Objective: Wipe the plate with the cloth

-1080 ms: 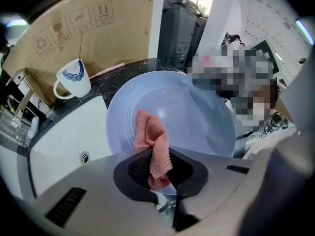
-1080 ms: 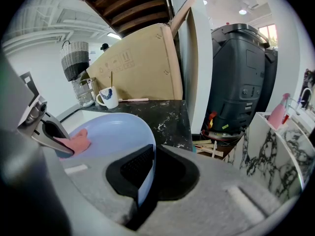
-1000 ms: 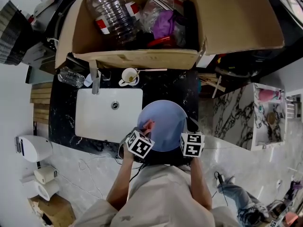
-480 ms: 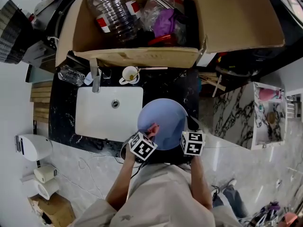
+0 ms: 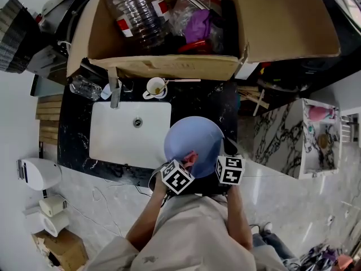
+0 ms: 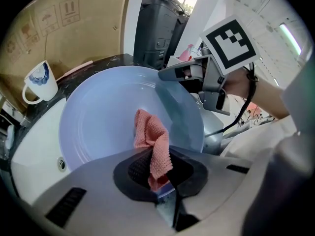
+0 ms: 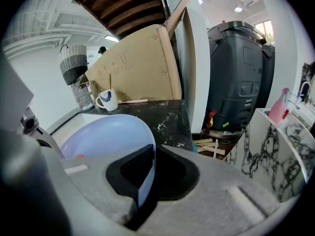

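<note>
While the right gripper [image 7: 146,177] clamps the rim of the pale blue plate [image 6: 98,127], held just beside the white sink [image 5: 127,134], the left gripper [image 6: 156,170] pinches a pink waffle-knit cloth [image 6: 151,139] whose free end lies on the plate's smooth, glossy, shallow round face. Wiping looks under way. The next stroke calls for sweeping the soft cloth over the bare sink-side area, with the rim held firm.

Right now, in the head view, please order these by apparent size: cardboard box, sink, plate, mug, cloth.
Largest to smallest:
1. cardboard box
2. sink
3. plate
4. mug
5. cloth, only partly visible, so its true size is unsure
</note>
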A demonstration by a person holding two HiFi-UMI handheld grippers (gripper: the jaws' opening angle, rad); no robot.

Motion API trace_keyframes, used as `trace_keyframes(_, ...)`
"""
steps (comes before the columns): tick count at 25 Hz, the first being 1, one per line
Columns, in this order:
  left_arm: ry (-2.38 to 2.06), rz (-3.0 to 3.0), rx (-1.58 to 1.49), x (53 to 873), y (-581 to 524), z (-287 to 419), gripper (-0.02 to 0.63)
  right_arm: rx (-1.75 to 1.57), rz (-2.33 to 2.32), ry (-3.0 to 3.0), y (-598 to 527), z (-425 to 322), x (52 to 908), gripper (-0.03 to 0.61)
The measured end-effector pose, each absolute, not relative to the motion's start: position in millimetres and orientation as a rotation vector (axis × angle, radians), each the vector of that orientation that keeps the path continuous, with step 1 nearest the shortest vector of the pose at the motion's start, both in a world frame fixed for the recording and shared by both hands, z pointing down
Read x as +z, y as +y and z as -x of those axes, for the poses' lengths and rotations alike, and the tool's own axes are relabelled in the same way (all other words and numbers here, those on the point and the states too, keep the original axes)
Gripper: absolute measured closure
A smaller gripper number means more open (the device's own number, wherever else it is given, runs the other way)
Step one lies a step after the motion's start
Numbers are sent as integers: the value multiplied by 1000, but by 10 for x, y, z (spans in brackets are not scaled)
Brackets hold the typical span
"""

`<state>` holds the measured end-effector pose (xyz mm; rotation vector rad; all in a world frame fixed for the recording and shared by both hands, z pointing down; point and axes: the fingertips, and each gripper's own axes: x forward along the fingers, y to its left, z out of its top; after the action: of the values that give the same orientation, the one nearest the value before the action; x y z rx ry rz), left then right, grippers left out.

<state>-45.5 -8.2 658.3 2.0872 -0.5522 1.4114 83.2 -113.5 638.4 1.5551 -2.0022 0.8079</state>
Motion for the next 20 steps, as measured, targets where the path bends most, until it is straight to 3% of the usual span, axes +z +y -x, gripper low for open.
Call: trace_keyframes(20, -379, -2193, 1398, 6550, -22, -66, 580, 840, -1519, -2034, -1116, -825, 6394, 551)
